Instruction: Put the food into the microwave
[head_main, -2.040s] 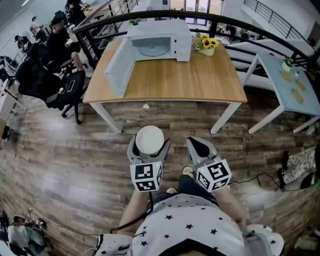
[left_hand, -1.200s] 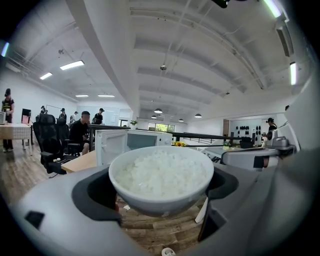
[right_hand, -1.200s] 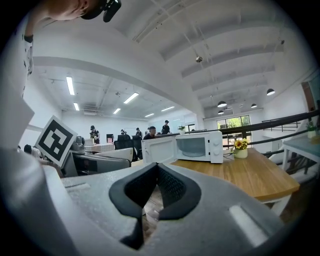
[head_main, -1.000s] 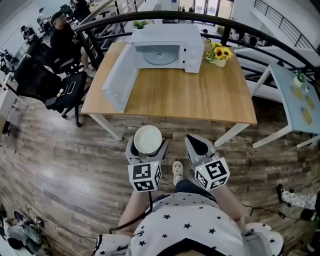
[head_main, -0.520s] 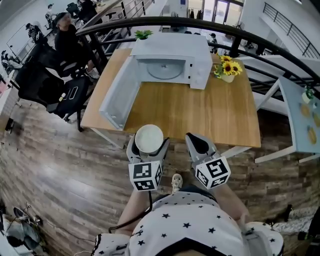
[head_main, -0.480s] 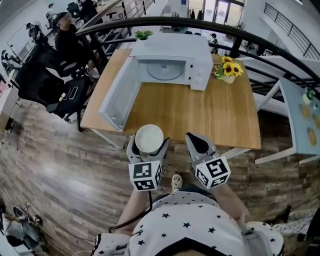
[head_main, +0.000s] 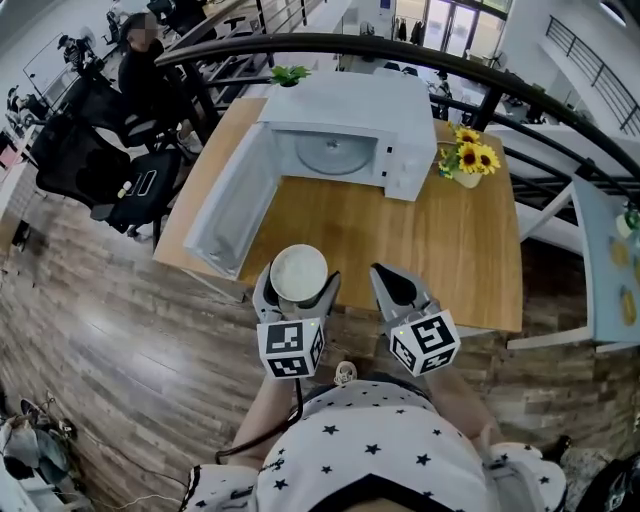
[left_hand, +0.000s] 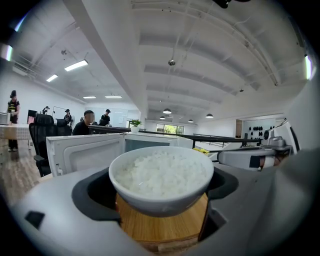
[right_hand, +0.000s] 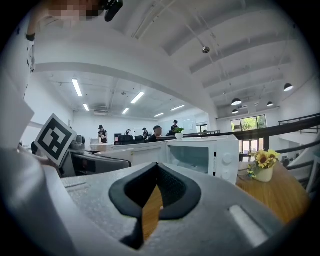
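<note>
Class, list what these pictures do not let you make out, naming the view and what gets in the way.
Dial markings on the microwave: right gripper view, too small to read.
Microwave cavity: left gripper view, lower part hidden behind the bowl of rice.
Bowl's underside: head view, covered by its own rice.
Far table legs: head view, hidden under the tabletop.

Microwave (head_main: 340, 130) cavity facing table's near edge; door (head_main: 225, 210) standing wide open leftward, walling approach's left flank. Bare wooden table (head_main: 400, 235) stretching before opening, giving passage. Sunflower vase (head_main: 468, 165) standing right of microwave, beside path.
</note>
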